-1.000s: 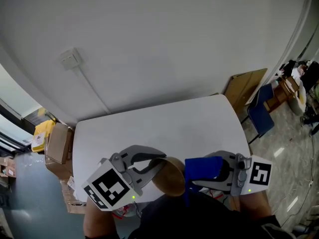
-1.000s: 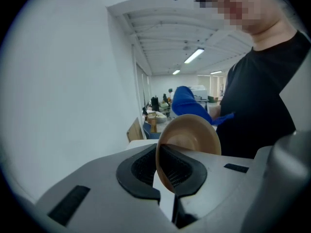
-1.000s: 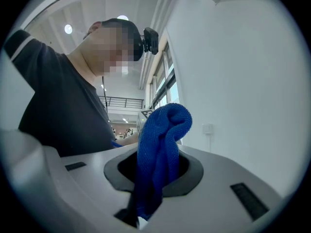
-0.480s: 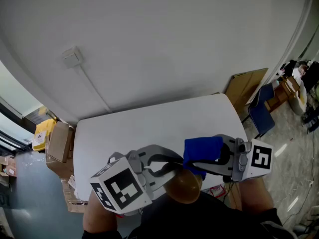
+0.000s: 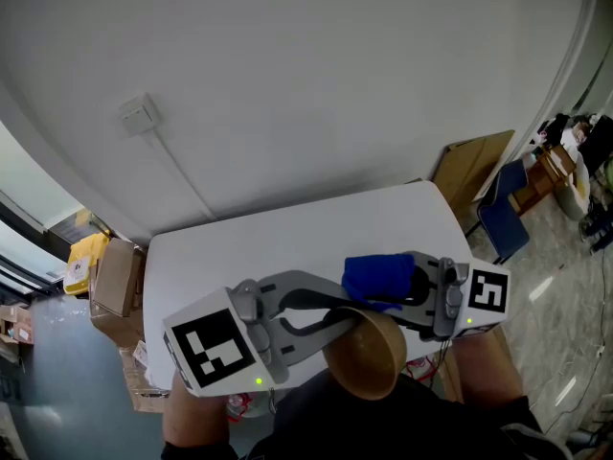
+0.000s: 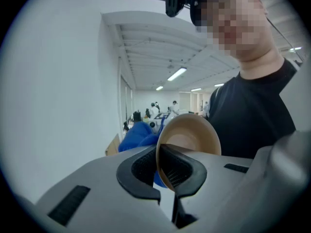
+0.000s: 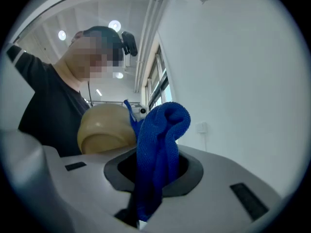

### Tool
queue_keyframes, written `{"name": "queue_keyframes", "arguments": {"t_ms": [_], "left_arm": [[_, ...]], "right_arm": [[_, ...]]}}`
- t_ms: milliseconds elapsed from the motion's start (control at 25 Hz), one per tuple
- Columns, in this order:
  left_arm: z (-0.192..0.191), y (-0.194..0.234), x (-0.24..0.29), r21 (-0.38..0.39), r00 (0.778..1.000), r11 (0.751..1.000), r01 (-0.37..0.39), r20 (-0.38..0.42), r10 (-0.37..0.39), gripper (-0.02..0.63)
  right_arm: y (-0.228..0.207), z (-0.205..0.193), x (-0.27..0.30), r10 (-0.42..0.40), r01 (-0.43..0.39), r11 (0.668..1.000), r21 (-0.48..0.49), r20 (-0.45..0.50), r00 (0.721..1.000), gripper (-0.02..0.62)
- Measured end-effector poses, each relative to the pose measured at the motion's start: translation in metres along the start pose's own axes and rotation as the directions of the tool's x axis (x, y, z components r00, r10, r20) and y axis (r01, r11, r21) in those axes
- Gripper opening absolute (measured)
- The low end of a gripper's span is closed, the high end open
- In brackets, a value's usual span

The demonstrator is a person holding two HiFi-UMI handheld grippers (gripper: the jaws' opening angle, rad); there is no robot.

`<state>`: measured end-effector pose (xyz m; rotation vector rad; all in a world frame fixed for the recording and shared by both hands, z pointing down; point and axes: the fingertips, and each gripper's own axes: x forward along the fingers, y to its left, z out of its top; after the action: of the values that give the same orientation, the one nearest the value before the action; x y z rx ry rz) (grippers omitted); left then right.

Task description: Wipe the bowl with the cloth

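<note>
A tan bowl (image 5: 369,357) is held up off the white table (image 5: 287,242), close to the person's body. My left gripper (image 5: 347,318) is shut on its rim, one pad inside and one outside, as the left gripper view shows on the bowl (image 6: 190,134) at my left gripper (image 6: 163,168). A blue cloth (image 5: 378,278) is bunched in my right gripper (image 5: 375,291), which is shut on it just above the bowl's upper edge. In the right gripper view the cloth (image 7: 159,147) rises from my right gripper (image 7: 151,181), with the bowl (image 7: 104,129) just behind it.
The person's dark shirt (image 5: 383,425) fills the bottom edge. Cardboard boxes (image 5: 110,278) and a yellow item (image 5: 84,257) stand left of the table. A blue chair (image 5: 503,220) and a cardboard sheet (image 5: 469,166) are at its right. A wall socket (image 5: 139,115) hangs behind.
The left gripper has carried the bowl to the right and turned it. The right gripper with the cloth has moved up and left, onto the bowl's upper edge.
</note>
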<state>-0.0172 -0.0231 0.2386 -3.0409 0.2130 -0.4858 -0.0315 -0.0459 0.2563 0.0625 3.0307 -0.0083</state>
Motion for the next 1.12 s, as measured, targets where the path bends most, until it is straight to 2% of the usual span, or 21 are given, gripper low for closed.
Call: {"name": "queue_keyframes", "arguments": {"t_ms": [120,200,320,480,680,840,960,1000,1040,1120], "left_arm": [[0.011,0.021,-0.014,-0.095,0.993,0.994,-0.061,0.091,0.07,0.015],[0.01,0.04,-0.022,-0.134,0.984,0.984,-0.121,0.116,0.136,0.015],[0.004,0.066,-0.032,-0.159,0.963,0.962,-0.223,0.115,0.242,0.015],[-0.01,0.088,-0.041,-0.159,0.932,0.926,-0.343,0.063,0.356,0.017],[-0.028,0.113,-0.056,-0.06,0.843,0.841,-0.538,-0.05,0.535,0.015],[-0.04,0.122,-0.061,-0.022,0.787,0.79,-0.612,-0.106,0.607,0.015],[-0.051,0.13,-0.061,-0.008,0.746,0.753,-0.658,-0.142,0.65,0.015],[-0.054,0.131,-0.058,-0.013,0.741,0.748,-0.664,-0.148,0.655,0.015],[-0.056,0.132,-0.055,-0.021,0.739,0.745,-0.667,-0.149,0.657,0.015],[-0.058,0.133,-0.049,-0.027,0.732,0.737,-0.675,-0.148,0.665,0.015]], "right_arm": [[0.011,-0.021,0.011,0.038,-0.041,0.999,-0.034,-0.078,0.996,0.071],[0.018,-0.029,0.017,0.054,-0.055,0.998,-0.008,-0.077,0.996,0.071],[0.023,-0.037,0.02,0.058,-0.055,0.997,0.052,-0.048,0.997,0.071],[0.027,-0.041,0.016,0.051,-0.048,0.995,0.093,-0.034,0.998,0.071],[0.03,-0.027,0.005,0.022,-0.024,0.995,0.097,0.02,1.0,0.071],[0.033,-0.012,0.004,-0.005,0.003,0.997,0.075,0.039,0.999,0.071],[0.032,-0.002,0.008,-0.012,-0.002,0.99,0.143,0.092,0.996,0.071],[0.026,-0.001,0.009,-0.054,0.034,0.983,0.178,0.109,0.993,0.071],[0.014,-0.002,0.01,-0.128,0.105,0.974,0.202,0.106,0.986,0.071],[-0.015,-0.012,0.007,-0.316,0.306,0.935,0.178,0.027,0.948,0.071]]}}
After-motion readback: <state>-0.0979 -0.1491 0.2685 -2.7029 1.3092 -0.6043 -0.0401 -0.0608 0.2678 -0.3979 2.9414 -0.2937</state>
